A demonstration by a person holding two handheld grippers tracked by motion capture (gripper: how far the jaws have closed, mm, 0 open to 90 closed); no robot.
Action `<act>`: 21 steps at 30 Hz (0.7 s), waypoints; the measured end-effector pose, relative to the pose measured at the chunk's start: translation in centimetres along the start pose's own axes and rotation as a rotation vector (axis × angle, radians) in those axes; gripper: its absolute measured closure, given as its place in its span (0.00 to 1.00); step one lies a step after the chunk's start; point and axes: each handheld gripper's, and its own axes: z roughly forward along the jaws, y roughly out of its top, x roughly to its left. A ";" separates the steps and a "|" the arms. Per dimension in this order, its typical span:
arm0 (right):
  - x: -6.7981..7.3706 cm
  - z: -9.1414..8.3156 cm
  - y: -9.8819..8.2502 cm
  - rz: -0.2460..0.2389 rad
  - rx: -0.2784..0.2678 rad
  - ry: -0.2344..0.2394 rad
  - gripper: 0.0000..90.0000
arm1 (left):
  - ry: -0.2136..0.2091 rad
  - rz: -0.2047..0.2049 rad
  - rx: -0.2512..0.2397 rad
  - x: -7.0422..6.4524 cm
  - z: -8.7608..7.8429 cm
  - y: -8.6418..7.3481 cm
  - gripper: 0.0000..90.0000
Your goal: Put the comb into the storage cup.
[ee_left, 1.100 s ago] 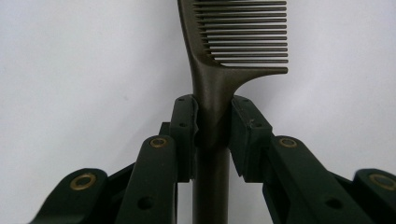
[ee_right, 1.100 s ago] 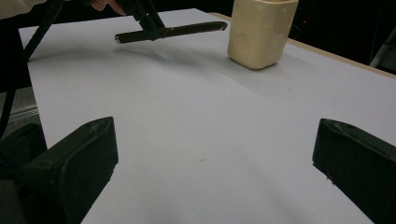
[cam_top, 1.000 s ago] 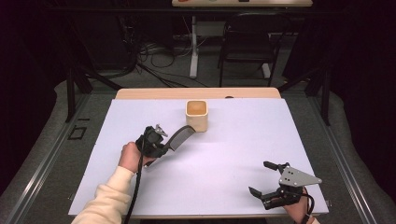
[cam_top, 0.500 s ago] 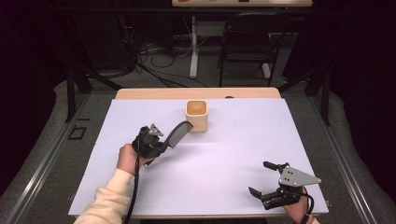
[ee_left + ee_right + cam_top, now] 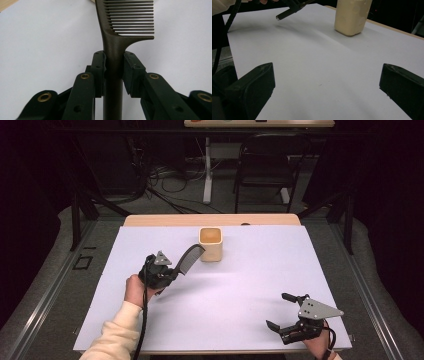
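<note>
From the high view, a white sheet [image 5: 240, 285] covers most of the bench [image 5: 210, 220], whose bare wooden edge shows along the far side. A pale wooden cup [image 5: 210, 244] stands upright on the sheet near that far edge, open at the top. The left gripper [image 5: 167, 272] is held up just in front and to the left of the cup, in a hand that comes out of a cream sleeve [image 5: 117, 337]. It has hold of a dark comb [image 5: 188, 259], which slants up from the gripper toward the cup, its toothed end just beside the cup's near left wall; whether the tip touches the cup is hard to tell from here. The right gripper [image 5: 282, 312] lies low over the sheet, well apart from the cup on the near right, its fingers spread wide with nothing between them.

In the left gripper view, the two fingers [image 5: 98, 67] are closed on the comb's [image 5: 113, 45] round handle, pads pressed against it from either side. The teeth run out to the right of the spine above the grip, over the white sheet.

In the right gripper view, the two fingers [image 5: 254, 82] stand far apart at the bottom corners, bare sheet between them. The cup [image 5: 352, 15] stands beyond, upper right, and the comb's handle end [image 5: 284, 14] pokes out well left of the cup.
</note>
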 end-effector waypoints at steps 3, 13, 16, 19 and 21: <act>-0.1 0.0 0.0 -0.002 0.001 -0.001 0.00 | -0.006 -0.011 -0.018 0.0 0.0 0.0 0.80; -0.1 0.0 0.0 0.005 0.001 -0.003 0.00 | -0.002 -0.025 -0.073 -0.1 -0.1 0.0 0.80; -0.1 0.0 0.0 0.004 0.002 -0.002 0.00 | 0.000 -0.034 -0.086 -0.1 -0.1 0.0 0.80; -0.2 -0.1 0.0 0.004 -0.005 -0.002 0.00 | 0.002 -0.038 -0.098 -0.1 -0.1 0.0 0.80; -0.1 -0.1 -0.1 0.010 0.000 0.001 0.00 | 0.004 -0.039 -0.108 -0.1 -0.1 0.1 0.80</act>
